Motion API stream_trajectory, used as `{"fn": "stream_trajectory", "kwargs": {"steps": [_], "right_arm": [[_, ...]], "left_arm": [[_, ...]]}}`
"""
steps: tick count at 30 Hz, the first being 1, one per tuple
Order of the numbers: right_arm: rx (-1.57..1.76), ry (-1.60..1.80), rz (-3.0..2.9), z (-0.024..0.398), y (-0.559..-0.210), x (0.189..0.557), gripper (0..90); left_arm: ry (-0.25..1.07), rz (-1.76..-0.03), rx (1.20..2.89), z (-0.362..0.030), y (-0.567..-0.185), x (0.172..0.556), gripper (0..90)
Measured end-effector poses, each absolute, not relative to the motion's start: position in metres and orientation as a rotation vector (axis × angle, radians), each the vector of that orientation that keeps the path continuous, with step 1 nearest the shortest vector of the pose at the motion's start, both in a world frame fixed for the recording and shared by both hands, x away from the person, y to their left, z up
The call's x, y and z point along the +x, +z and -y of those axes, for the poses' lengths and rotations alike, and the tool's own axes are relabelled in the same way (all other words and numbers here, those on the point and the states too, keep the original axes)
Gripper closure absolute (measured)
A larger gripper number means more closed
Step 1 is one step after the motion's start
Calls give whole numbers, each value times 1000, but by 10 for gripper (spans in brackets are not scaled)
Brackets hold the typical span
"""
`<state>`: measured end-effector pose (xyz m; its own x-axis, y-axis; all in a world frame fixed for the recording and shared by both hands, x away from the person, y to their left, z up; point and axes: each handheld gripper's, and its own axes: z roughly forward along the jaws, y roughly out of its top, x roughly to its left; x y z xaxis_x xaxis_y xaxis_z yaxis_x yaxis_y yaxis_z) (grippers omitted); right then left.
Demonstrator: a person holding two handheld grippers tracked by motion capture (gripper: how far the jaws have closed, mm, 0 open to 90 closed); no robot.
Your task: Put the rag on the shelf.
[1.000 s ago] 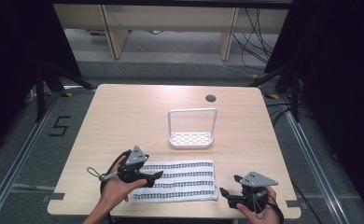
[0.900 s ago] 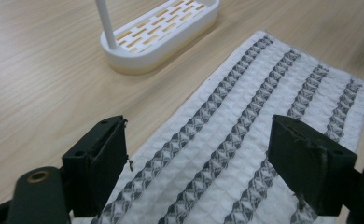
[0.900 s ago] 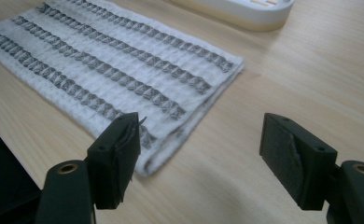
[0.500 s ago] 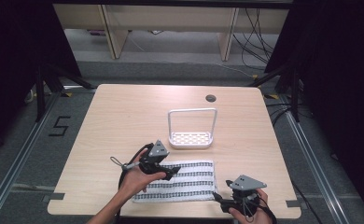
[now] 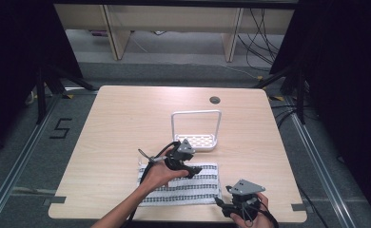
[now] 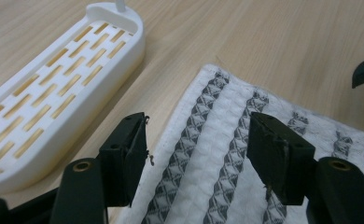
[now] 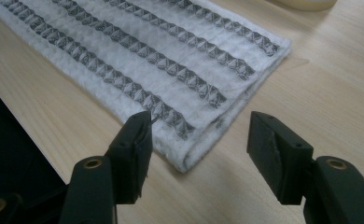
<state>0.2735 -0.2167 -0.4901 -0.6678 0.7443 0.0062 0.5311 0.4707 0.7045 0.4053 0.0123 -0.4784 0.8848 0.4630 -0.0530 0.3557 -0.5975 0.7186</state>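
A folded white towel (image 5: 183, 187) with dark patterned stripes lies flat near the table's front edge. My left gripper (image 5: 195, 170) hovers low over its far long edge; in the left gripper view that gripper (image 6: 196, 140) straddles the towel's (image 6: 217, 116) hem, pads apart from the cloth. My right gripper (image 5: 227, 207) sits at the towel's near right corner; in the right gripper view the gripper (image 7: 199, 135) brackets the folded corner of the towel (image 7: 161, 60) without touching it. Both sets of jaws have just been closing and stand partly open.
A white slotted rack (image 5: 196, 140) with a tall hoop handle stands just beyond the towel, close to the left gripper; its base (image 6: 54, 93) lies left of those jaws. The wooden table (image 5: 126, 123) has a cable hole (image 5: 215, 100) at the back.
The left hand has travelled right along the towel's far edge, from its left end to right of the middle. The right hand has stayed at the near right corner.
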Motion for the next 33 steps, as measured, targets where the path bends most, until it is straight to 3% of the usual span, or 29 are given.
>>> {"fn": "stream_trajectory", "kwargs": {"steps": [33], "right_arm": [[1127, 956, -2456, 213, -497, 279, 460]], "left_arm": [[105, -446, 2405, 53, -498, 434, 468]]}}
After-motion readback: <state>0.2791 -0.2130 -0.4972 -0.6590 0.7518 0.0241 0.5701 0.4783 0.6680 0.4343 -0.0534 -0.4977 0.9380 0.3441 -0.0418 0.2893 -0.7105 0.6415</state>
